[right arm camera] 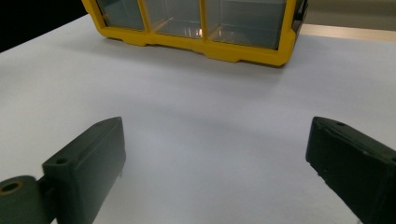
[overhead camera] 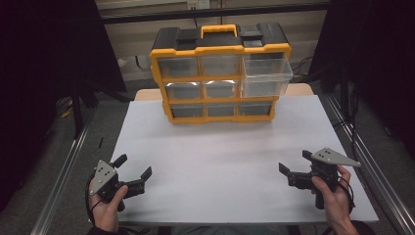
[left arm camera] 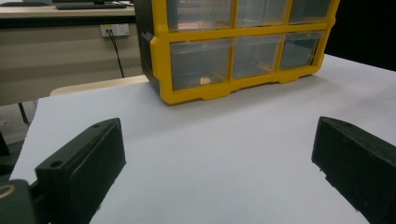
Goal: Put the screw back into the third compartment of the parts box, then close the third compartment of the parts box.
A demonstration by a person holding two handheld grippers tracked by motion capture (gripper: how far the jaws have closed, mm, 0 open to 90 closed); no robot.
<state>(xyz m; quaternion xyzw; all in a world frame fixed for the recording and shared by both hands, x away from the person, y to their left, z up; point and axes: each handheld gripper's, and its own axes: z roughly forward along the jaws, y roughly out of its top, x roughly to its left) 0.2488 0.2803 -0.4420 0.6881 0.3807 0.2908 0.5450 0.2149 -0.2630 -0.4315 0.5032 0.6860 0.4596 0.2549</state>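
A yellow and black organiser box (overhead camera: 220, 73) with clear drawers stands at the far middle of the white table (overhead camera: 220, 156). Its top right drawer (overhead camera: 266, 73) is pulled out toward me. The organiser box (left arm camera: 238, 51) fills the top of the left gripper view, and the organiser box (right arm camera: 196, 28) sits at the top of the right gripper view. My left gripper (overhead camera: 133, 165) is open near the front left corner, nothing between its jaws. My right gripper (overhead camera: 295, 161) is open at the front right, jaws wide and empty. Both point toward the box.
Metal rails (overhead camera: 63, 176) run along both sides of the table. A desk with a wall socket (left arm camera: 114, 30) stands behind the box. Dark curtains hang on the left and right.
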